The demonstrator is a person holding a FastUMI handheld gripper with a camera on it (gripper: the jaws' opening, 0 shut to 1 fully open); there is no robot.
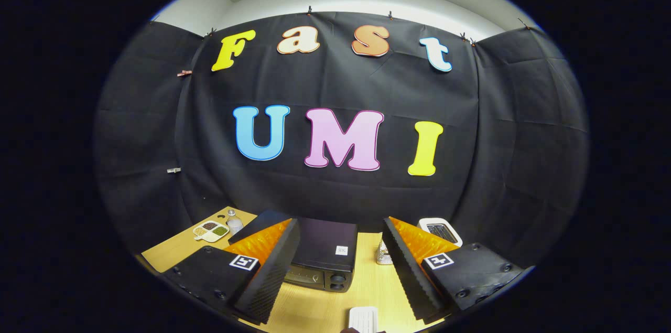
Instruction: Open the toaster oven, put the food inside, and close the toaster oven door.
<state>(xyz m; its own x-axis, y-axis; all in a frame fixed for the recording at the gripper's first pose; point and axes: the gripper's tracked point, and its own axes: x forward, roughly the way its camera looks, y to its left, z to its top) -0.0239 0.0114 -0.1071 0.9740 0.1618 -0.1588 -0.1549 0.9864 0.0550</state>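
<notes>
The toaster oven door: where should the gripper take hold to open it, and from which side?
Probably at the door's top edge, coming down from above and in front. The toaster oven sits on the table between the fingers, its front with knobs facing the open gripper. No handle is discernible from this high angle.

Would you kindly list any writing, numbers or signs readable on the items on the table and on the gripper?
None reads as words.
Sticker on the toaster oven top: too small to read.
Toaster oven's front panel: markings blurred.
Square marker on each finger: a black-and-white pattern, no letters.
The gripper is open, the toaster oven just ahead of it.
</notes>
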